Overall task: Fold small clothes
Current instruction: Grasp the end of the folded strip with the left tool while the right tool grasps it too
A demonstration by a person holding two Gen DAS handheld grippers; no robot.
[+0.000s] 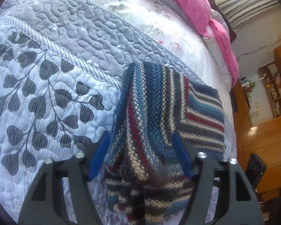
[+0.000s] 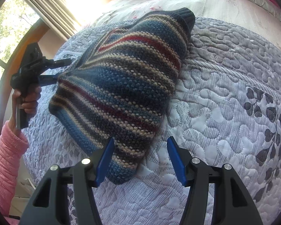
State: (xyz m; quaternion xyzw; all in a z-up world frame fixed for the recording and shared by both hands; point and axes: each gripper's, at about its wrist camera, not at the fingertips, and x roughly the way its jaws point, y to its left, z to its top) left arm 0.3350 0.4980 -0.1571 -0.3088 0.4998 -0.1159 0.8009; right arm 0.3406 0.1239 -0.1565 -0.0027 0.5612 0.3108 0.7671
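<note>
We see a grey leaf-print quilt (image 1: pixel 46 93) over the bed, pink pillows (image 1: pixel 193 5) at its head, wooden shelving w/ books (image 1: pixel 275 91) nearby & a curtained window (image 2: pixel 13 24).

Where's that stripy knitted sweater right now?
The striped sweater lies on the grey quilted bedspread. In the right wrist view the left gripper pinches its far left edge; the open right gripper hovers at its near corner.
</note>
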